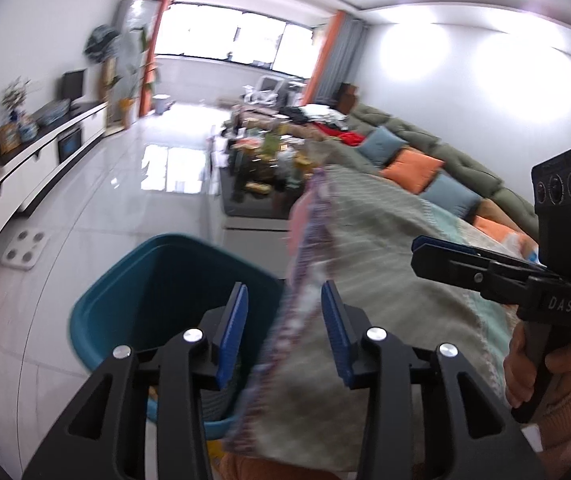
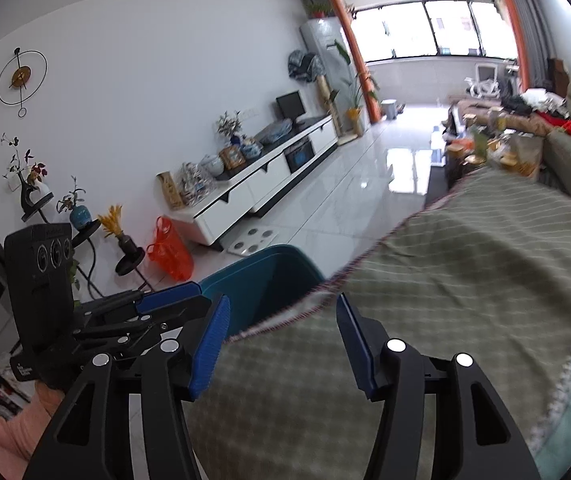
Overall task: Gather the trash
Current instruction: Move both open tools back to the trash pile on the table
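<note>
Both claws are standing partly spread with nothing pressed between their blue pads: the left claw [image 1: 284, 334] is hanging just above the teal bin [image 1: 125, 280], and the right claw [image 2: 283, 346] is hovering close beside it over a green striped cloth [image 2: 465, 256]. That cloth, with its pink-and-purple trimmed edge, is lying draped beside the bin and passing loosely between the jaws of each claw, but neither pair is closing on it, so it is probably just a cover in the way rather than the trash itself. No loose rubbish is showing in either view, and the inside of the bin is too dark to tell what it is holding. Pointing both claws down toward the bin mouth suggests the person is working right at the drop spot, with the bin sitting on the pale tiled floor [image 2: 345, 200] within easy reach.
</note>
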`<state>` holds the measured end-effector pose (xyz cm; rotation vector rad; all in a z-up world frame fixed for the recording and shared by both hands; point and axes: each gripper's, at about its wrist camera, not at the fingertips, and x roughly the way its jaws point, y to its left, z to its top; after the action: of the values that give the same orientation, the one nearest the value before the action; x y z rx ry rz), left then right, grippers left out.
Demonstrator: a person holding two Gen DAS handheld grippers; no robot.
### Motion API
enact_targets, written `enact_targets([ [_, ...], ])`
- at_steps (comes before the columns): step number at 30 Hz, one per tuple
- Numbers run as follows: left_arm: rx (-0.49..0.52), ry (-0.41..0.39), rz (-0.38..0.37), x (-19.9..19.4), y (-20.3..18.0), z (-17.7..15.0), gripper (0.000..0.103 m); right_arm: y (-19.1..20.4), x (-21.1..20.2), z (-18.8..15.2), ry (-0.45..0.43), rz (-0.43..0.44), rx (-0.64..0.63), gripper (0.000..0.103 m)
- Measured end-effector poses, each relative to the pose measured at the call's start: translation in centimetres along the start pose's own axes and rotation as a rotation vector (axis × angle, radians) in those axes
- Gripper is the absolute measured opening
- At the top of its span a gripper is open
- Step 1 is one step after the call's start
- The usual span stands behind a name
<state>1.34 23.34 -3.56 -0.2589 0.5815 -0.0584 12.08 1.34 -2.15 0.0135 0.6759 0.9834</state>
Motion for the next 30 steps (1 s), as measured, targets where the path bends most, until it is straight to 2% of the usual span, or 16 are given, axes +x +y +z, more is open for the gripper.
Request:
enact_targets([
  [9, 0.117, 0.037, -0.183, 2.2, -7.8, -0.5, 0.044, -3.8, -8.8, -2.7, -0.114, -0.148, 0.072, 0.058],
  [20, 0.271, 0.125, -0.391, 5.7, -17.6, -1.6, 0.044, -11.1, -19.8, -7.6, -0.230, -0.405, 0.241, 0.059],
  [30, 0.436, 0.139, -0.548, 8.2, -26.9, -0.7, 0.044, -15.8, -26.1, -11.6, -0.277, -0.599, 0.369, 0.060],
])
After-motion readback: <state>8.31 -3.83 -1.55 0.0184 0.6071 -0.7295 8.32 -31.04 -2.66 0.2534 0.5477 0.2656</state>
